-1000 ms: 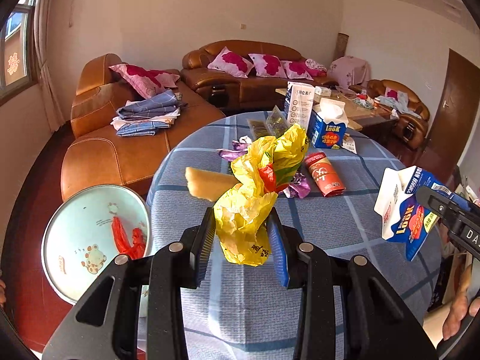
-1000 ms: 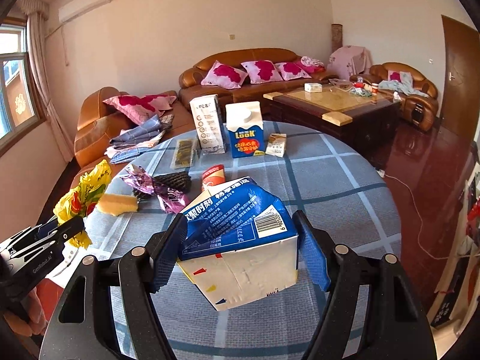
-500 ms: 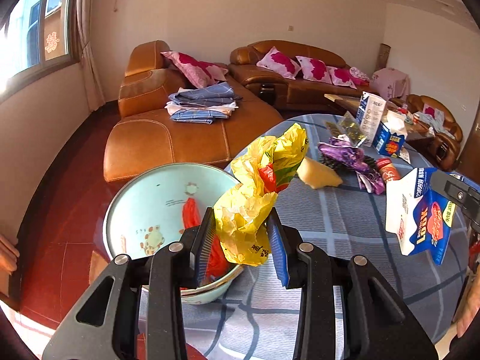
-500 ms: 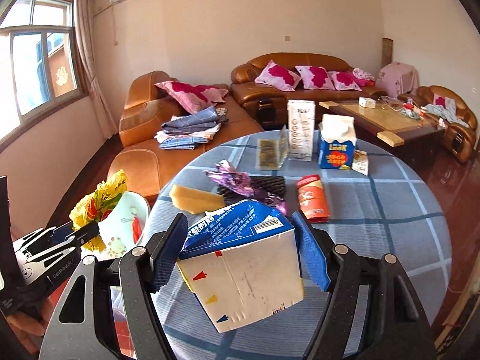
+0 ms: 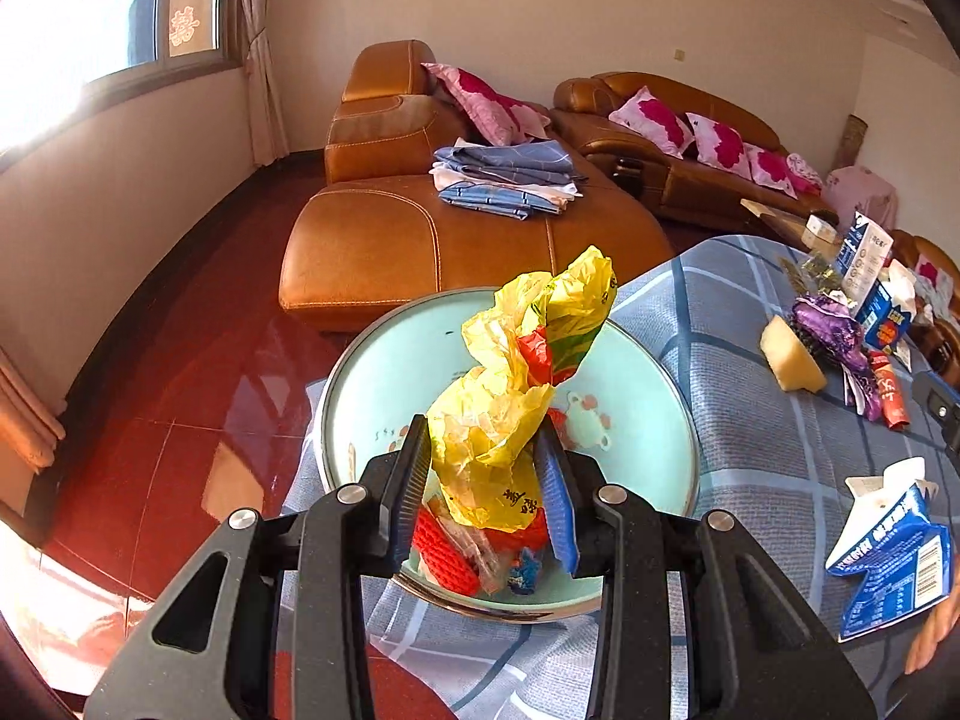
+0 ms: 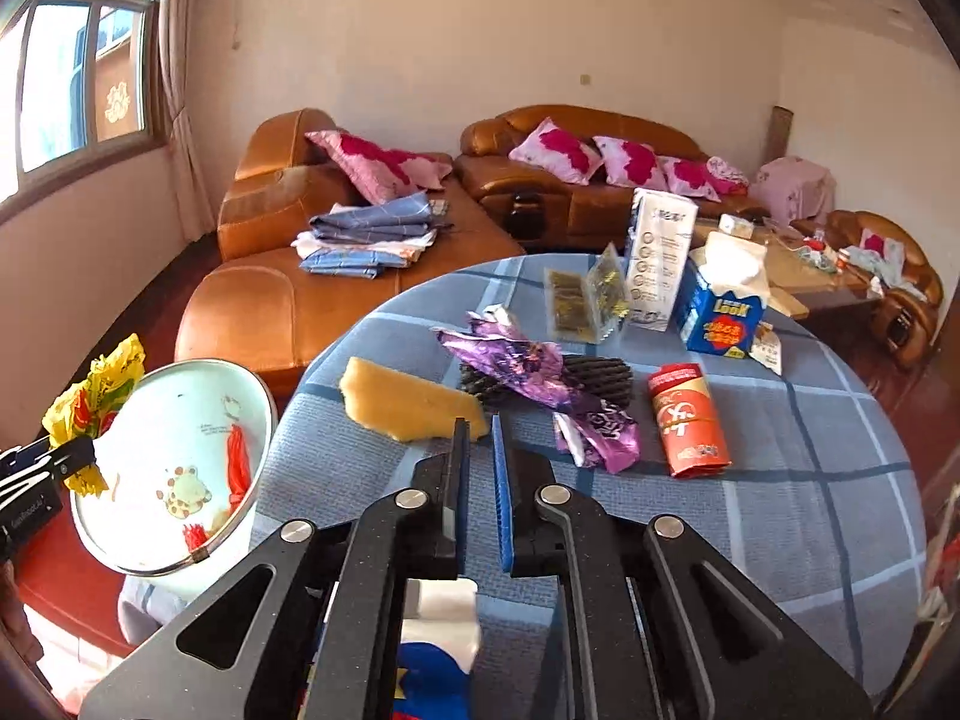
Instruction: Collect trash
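My left gripper is shut on a crumpled yellow plastic bag, held right over a pale blue basin at the table's left edge. Red scraps lie in the basin. In the right wrist view the same basin and yellow bag show at far left. My right gripper hovers over the table; its jaws are closing to a narrow slit with nothing between them. The blue and white milk carton is out of its jaws and shows beneath the gripper's arms.
On the blue checked tablecloth lie a yellow sponge, a purple wrapper, a red packet, a blue carton and a white carton. A brown leather sofa stands behind.
Both grippers swung left towards the basin, and the yellow bag now hangs over it. The milk carton slipped out of the right jaws, which came together.
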Demonstrator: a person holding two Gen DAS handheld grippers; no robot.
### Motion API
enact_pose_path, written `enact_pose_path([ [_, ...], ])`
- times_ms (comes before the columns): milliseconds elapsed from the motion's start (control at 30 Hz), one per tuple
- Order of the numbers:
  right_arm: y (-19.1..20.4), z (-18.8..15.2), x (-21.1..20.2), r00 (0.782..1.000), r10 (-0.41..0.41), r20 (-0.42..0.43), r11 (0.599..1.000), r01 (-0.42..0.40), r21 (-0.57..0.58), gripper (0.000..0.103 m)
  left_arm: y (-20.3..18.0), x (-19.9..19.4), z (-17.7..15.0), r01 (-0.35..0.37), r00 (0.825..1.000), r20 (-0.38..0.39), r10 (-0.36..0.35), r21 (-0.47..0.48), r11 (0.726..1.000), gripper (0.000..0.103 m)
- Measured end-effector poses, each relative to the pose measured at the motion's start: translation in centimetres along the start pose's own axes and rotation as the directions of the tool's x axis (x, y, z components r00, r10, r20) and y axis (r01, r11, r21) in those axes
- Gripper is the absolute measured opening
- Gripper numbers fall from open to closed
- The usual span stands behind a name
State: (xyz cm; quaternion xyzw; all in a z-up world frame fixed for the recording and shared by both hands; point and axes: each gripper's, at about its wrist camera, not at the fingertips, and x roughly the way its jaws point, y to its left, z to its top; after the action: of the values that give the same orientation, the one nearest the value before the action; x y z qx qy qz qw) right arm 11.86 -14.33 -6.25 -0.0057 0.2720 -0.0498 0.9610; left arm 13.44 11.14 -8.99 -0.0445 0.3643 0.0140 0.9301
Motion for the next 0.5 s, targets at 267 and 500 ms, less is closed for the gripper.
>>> enact_pose_path([
  [267,-2.0,1.1,2.3,0.994,-0.076,0.073,0.997,0.074,0.026,0.031,-1.0,0.0,-0.1,0.012,1.000,-0.002,-0.012,0.020,1.000,0.035],
  [500,-5.2,1.8,2.3,0.998,-0.034,0.045,0.989,0.027,0.143,0.064,-0.9,-0.1,-0.2,0.011,1.000,-0.002,-0.011,0.019,1.000,0.035],
])
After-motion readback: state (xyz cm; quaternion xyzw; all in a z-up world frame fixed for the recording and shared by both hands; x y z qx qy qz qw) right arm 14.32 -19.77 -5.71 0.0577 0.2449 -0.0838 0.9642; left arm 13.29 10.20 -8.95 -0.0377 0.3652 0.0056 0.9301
